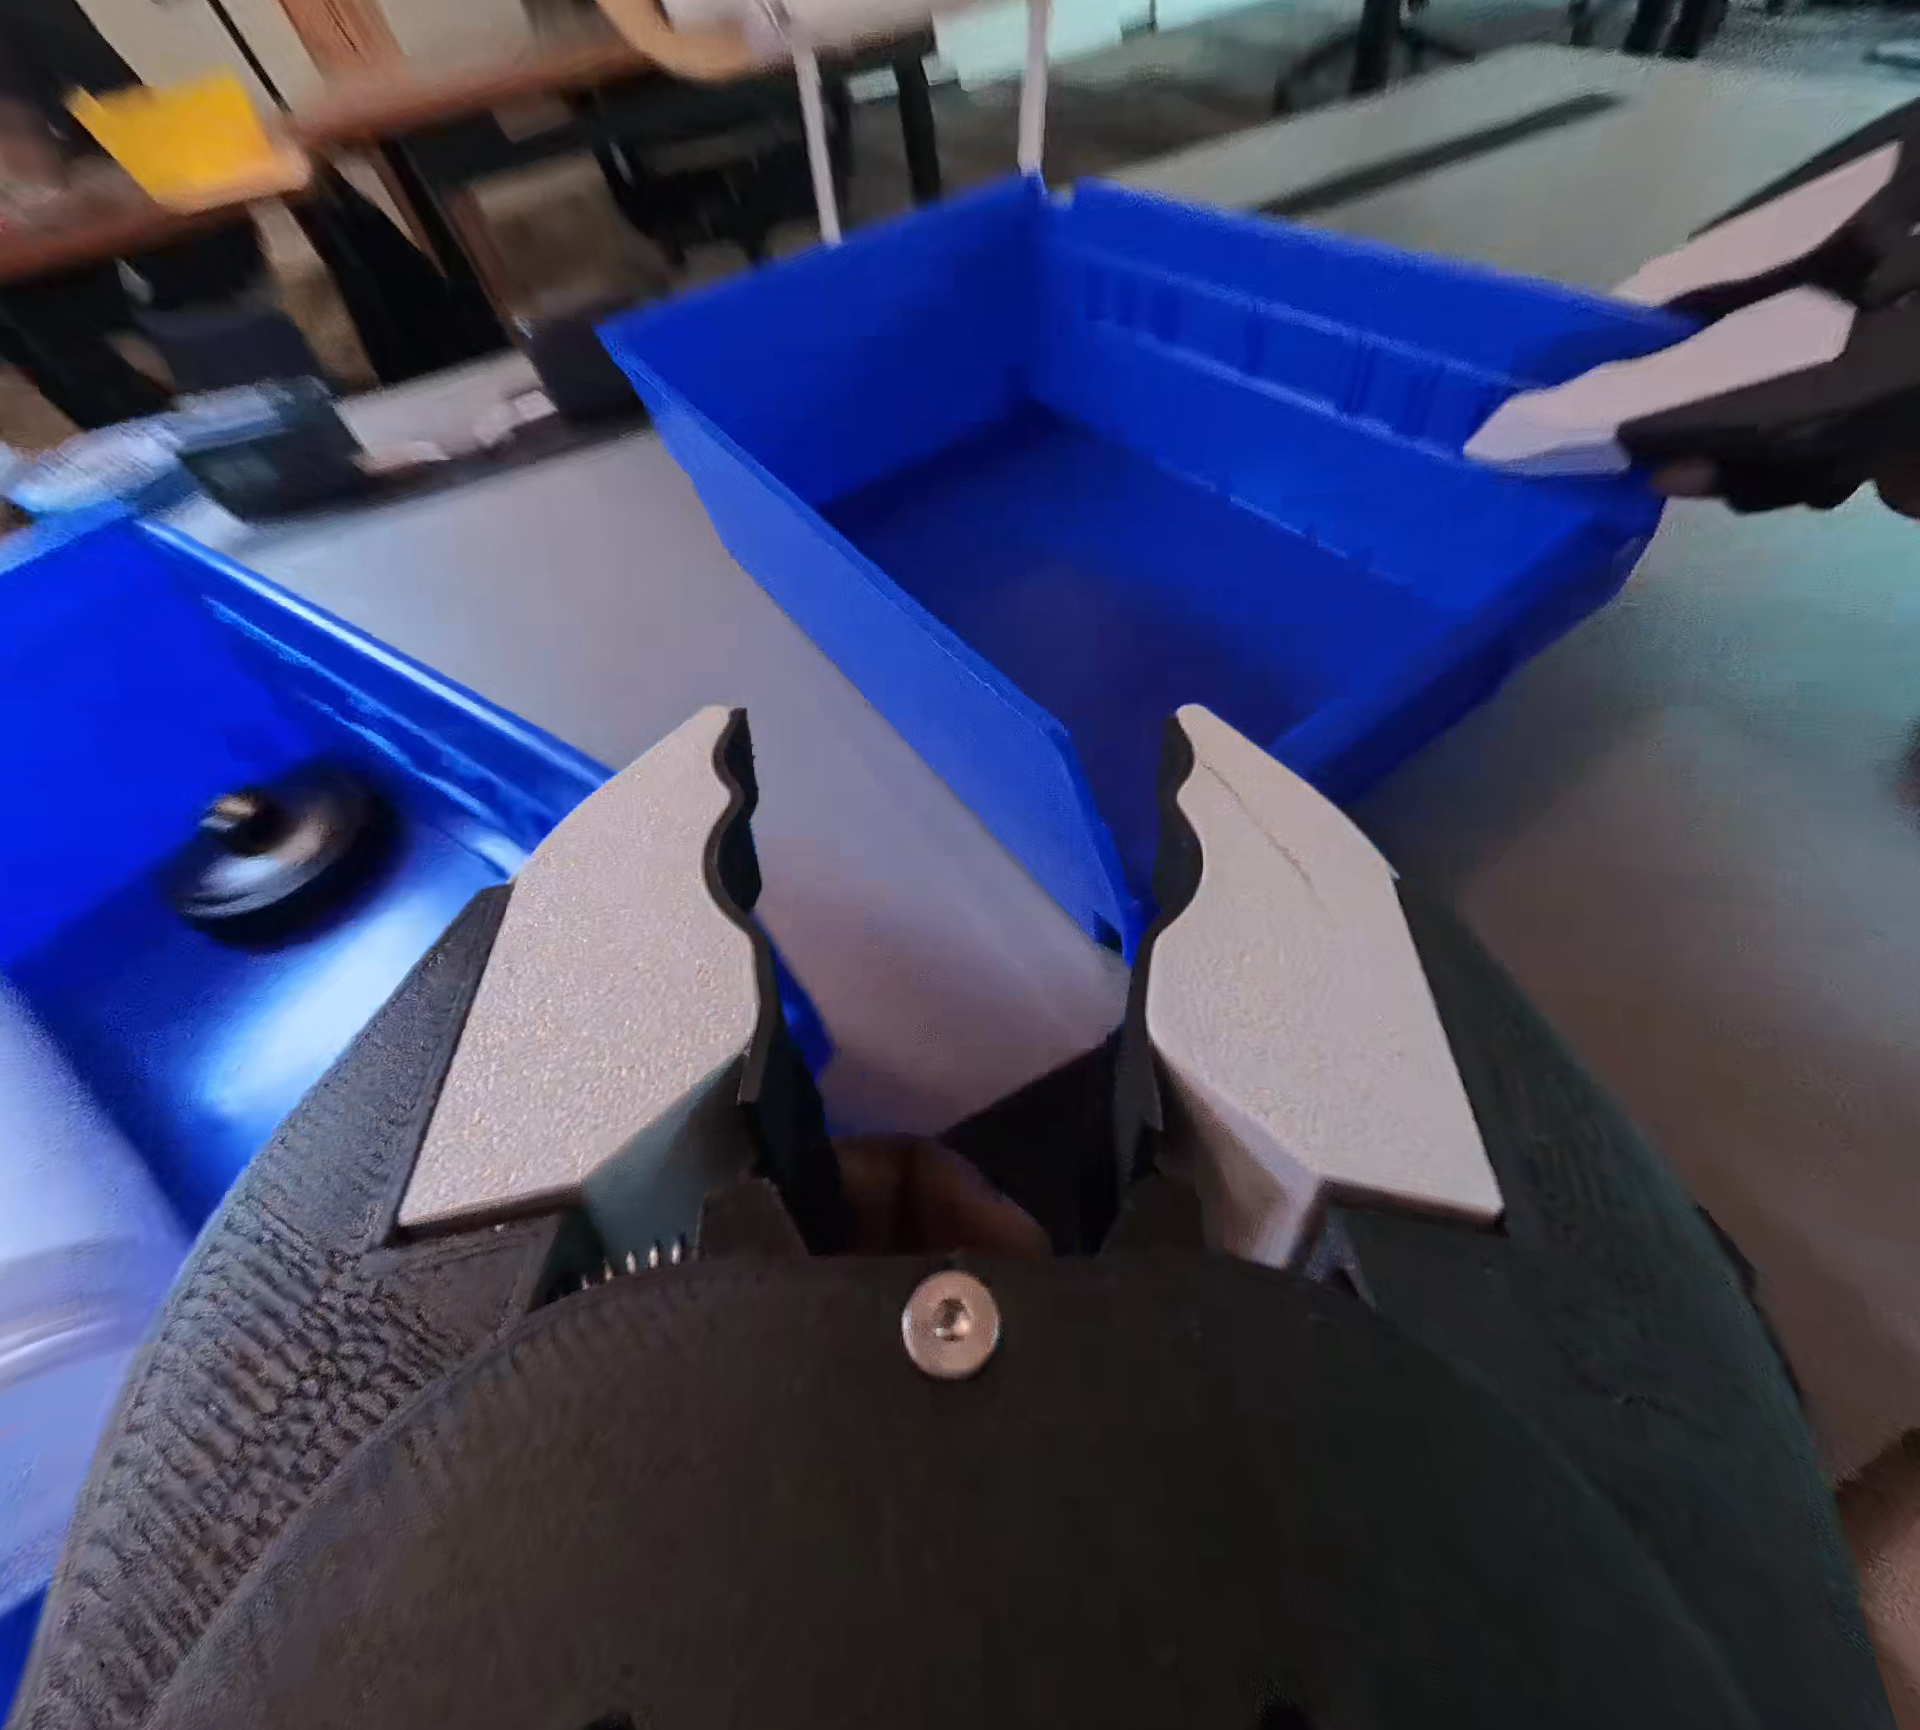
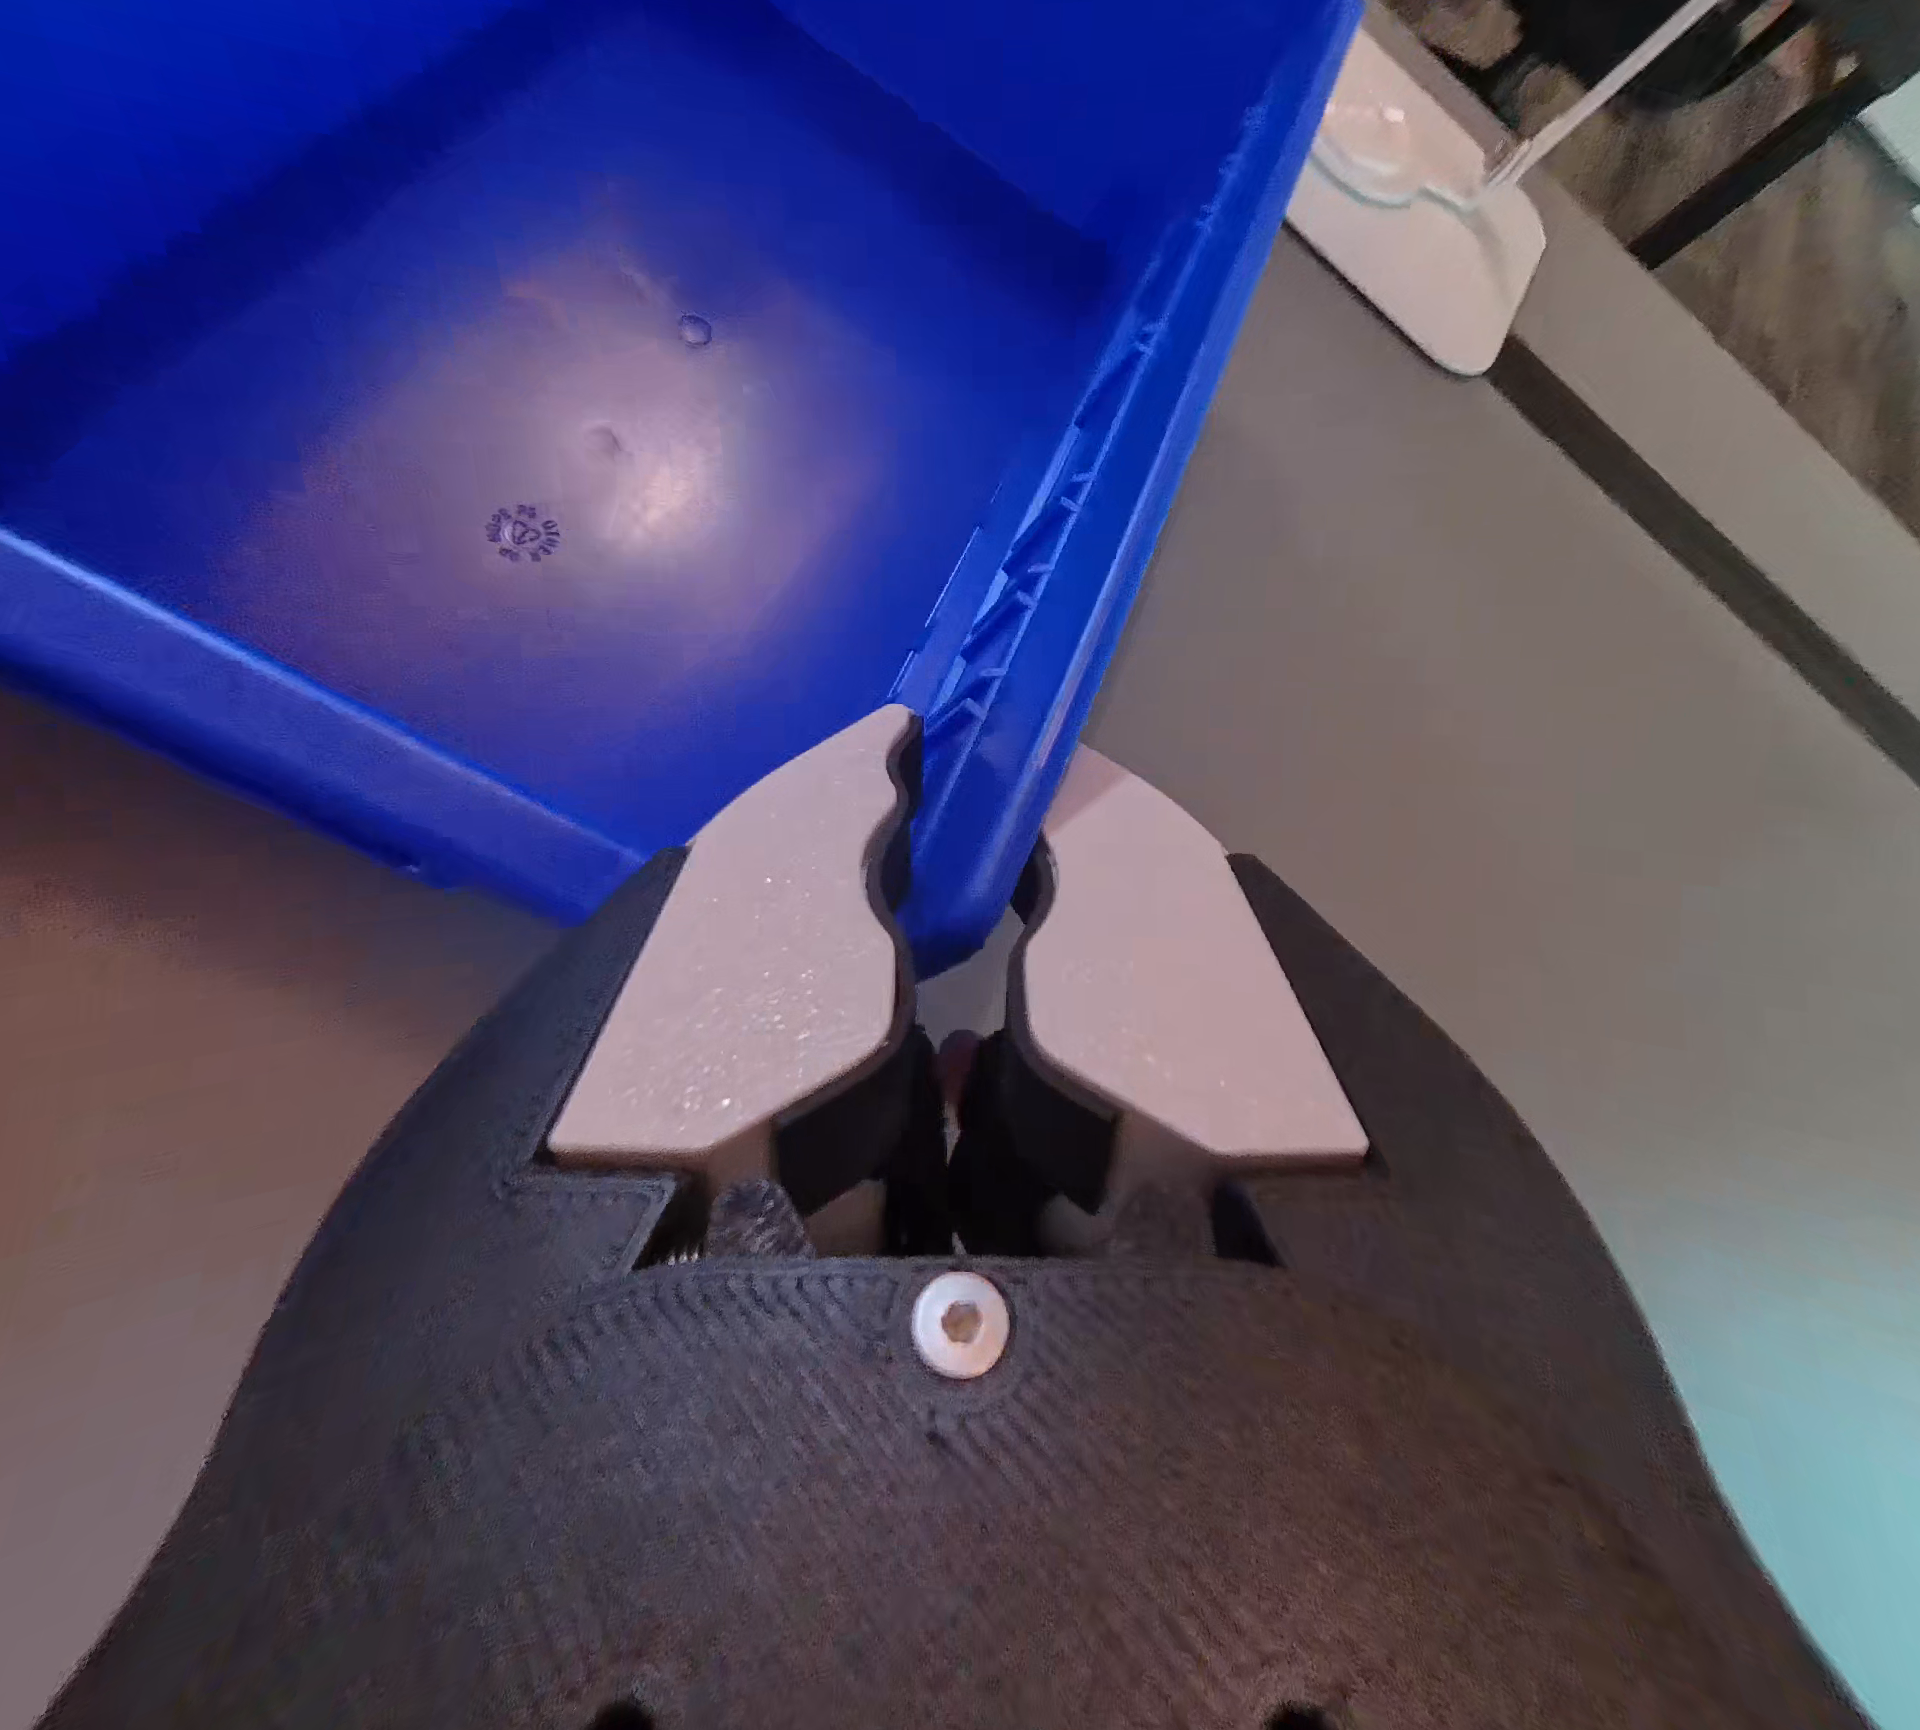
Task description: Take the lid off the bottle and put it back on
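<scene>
Bottle [image 1: 272, 849] – dark, blurred – lies in the left blue bin [image 1: 343, 745] on the desk [image 1: 1662, 953]. Left tool [image 1: 961, 750] gapes wide, holding nothing. Right tool [image 2: 982, 750] clamped on the rim of the second blue bin [image 2: 977, 807] – tilted.

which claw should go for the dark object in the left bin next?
Left, probably. The left claw is open and empty, beside the second blue plastic bin holding the blurred dark round object. The right claw is clamped on the empty blue plastic bin's wall.
</scene>
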Demonstrator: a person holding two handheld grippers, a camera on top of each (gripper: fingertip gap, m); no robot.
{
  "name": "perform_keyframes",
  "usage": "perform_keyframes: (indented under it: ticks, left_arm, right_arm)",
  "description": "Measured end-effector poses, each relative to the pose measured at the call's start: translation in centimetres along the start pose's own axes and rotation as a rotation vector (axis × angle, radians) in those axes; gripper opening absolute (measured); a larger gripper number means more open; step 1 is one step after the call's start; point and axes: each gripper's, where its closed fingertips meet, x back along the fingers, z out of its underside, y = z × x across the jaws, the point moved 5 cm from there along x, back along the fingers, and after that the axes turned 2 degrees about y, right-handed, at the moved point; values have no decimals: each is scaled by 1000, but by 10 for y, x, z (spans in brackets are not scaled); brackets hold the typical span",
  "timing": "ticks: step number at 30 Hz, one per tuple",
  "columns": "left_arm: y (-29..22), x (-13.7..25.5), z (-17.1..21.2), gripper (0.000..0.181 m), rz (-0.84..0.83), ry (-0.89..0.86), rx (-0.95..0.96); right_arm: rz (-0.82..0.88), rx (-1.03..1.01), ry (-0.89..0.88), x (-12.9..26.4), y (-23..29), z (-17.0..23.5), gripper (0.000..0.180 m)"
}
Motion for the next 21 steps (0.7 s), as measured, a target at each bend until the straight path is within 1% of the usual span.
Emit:
perform_keyframes:
  ticks: [3, 4, 6, 8, 10, 14, 17, 21]
  left_arm:
    - [-14, -28, 15, 72, 52, 146, 72]
    - [-16, -36, 20, 67, 50, 187, 72]
    - [-21, -49, 23, 32, 60, 215, 61]
    - [-22, -55, 17, 24, -3, 199, 1]
    - [-28, -59, 3, 22, -34, 161, -71]
    - [-54, -75, -34, 22, 14, 61, -108]
    - [-91, -97, -60, 22, 75, -1, -160]
    - [-152, -132, -79, 23, 202, -54, -175]
  right_arm:
    - [-51, -35, 3, 6, -3, 6, 14]
    - [-48, -33, -10, 5, -3, 6, 21]
    - [-43, 6, -3, 2, -2, 8, 13]
    - [-9, 47, -8, 3, -4, 8, 13]
    - [29, 57, -26, 9, -11, 9, 12]
    - [98, 2, -75, 30, -44, 23, 13]
    - [195, -33, -81, 54, -81, 42, 13]
    - [321, -68, -46, 86, -133, 84, 13]
